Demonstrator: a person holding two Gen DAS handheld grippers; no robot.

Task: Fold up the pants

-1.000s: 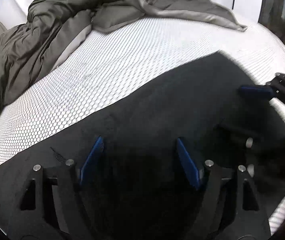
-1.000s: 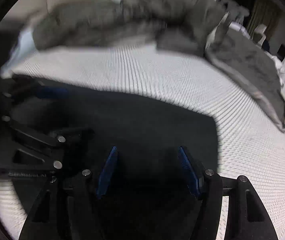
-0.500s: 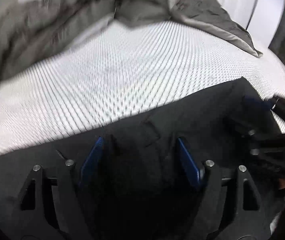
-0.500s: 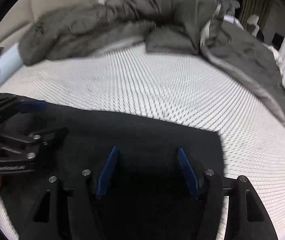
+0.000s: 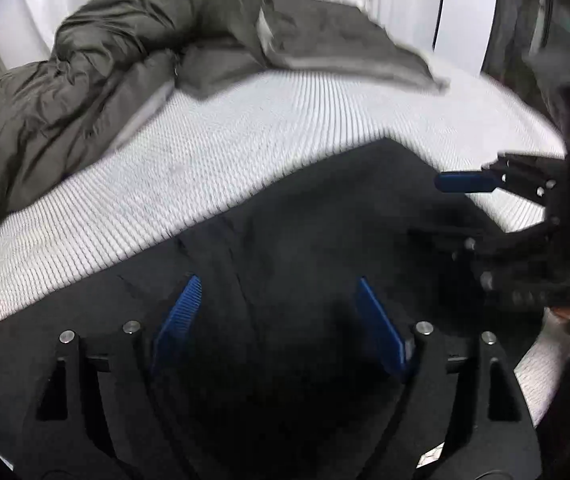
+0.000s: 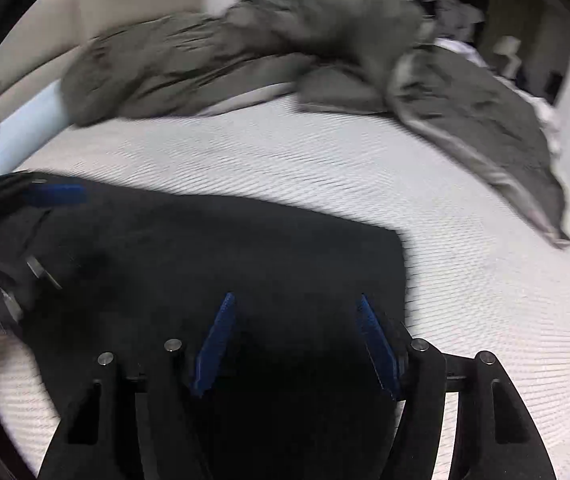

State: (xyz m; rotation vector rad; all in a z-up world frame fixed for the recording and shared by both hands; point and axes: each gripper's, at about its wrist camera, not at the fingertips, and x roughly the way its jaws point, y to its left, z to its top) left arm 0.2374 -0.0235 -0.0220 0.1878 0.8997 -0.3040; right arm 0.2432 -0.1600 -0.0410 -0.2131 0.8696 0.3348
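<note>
Black pants (image 5: pixel 305 232) lie flat on the white mattress (image 5: pixel 213 152); they also fill the lower half of the right wrist view (image 6: pixel 225 256). My left gripper (image 5: pixel 279 320) is open above the pants, its blue pads apart with nothing between them. My right gripper (image 6: pixel 297 340) is open above the pants near their right edge. The right gripper shows at the right of the left wrist view (image 5: pixel 497 200). The left gripper shows at the left edge of the right wrist view (image 6: pixel 25 216).
A crumpled grey-green duvet (image 5: pixel 125 64) is heaped along the far side of the bed, also in the right wrist view (image 6: pixel 285 60). The white mattress (image 6: pixel 465 280) stretches right of the pants. A beige headboard (image 6: pixel 85 32) stands at the back.
Both grippers have drawn back and lifted a little over the pants, so both views swung and blurred. The pants lie as before. Both grippers stayed open.
</note>
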